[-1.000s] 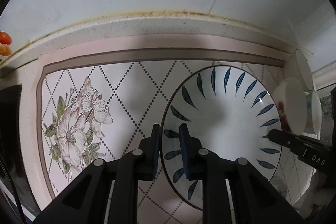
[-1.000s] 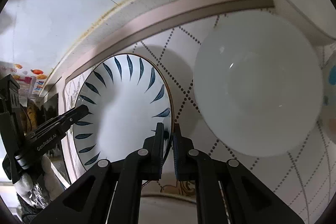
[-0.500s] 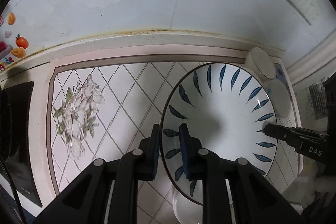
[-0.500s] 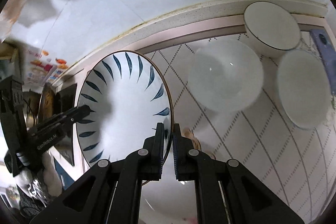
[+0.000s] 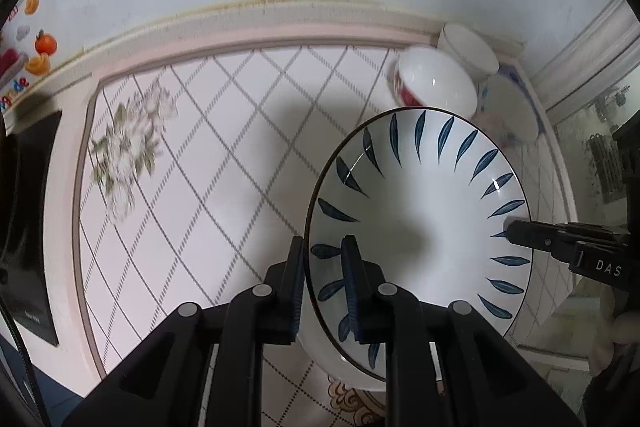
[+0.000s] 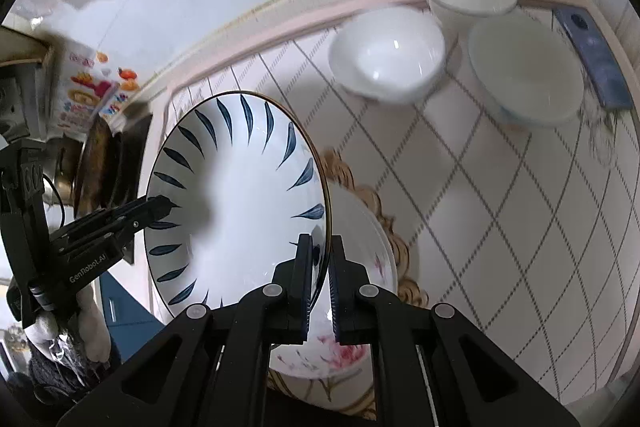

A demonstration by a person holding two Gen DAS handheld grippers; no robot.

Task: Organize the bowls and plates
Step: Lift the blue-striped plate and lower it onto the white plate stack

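A white plate with blue leaf marks [image 5: 420,211] hangs in the air between both grippers. My left gripper [image 5: 323,259] is shut on its left rim. My right gripper [image 6: 321,255] is shut on its right rim, and the plate [image 6: 240,195] fills the left of the right wrist view. Under it lies a pink-flowered plate [image 6: 360,267] on the counter. Three white bowls stand at the back right: one with a red pattern [image 5: 434,83], one taller [image 5: 468,49] and one wider [image 6: 524,71].
A tiled counter [image 5: 224,167] with a flower print [image 5: 128,147] runs to a white wall. A black hob [image 5: 28,219] lies at the left. A dark pan [image 6: 100,163] stands left in the right wrist view. A blue pad [image 6: 592,59] lies far right.
Both grippers have lifted the blue-leaf plate up and back from the counter. The bowls look smaller and farther, and the flowered plate now shows beneath.
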